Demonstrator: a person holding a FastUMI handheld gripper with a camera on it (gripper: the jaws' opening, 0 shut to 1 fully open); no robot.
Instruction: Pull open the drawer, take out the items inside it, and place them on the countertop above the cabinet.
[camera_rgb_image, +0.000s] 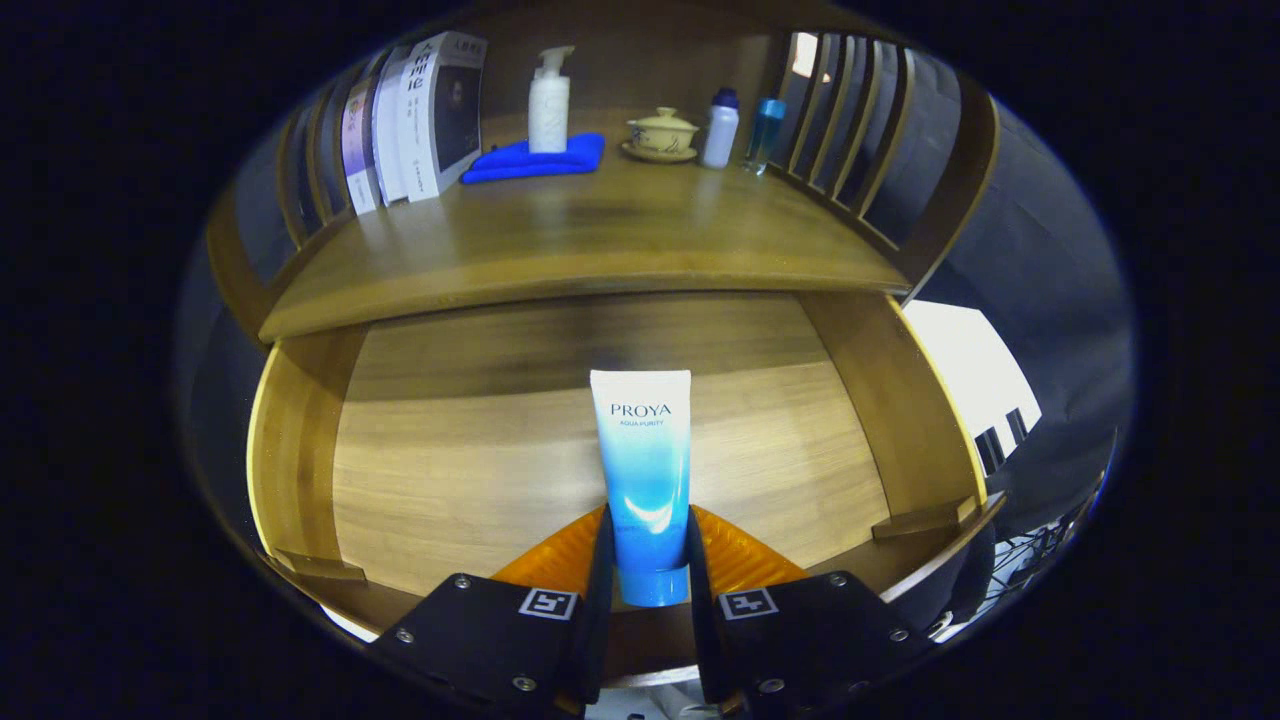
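fingers (648, 560) pinching one tube (645, 470) | over open drawer (450, 480) | countertop (600, 240): three bottles (548, 100), four books (420, 115)

I count one blue-and-white tube (645, 470) in the one open drawer (300, 470) at centre frame. Across the top, the desk (600, 240) carries four upright books (410, 125), one pump bottle (549, 105), one folded blue cloth (535, 160), one lidded cup (661, 130) on one saucer (660, 153), and two small bottles (742, 130).
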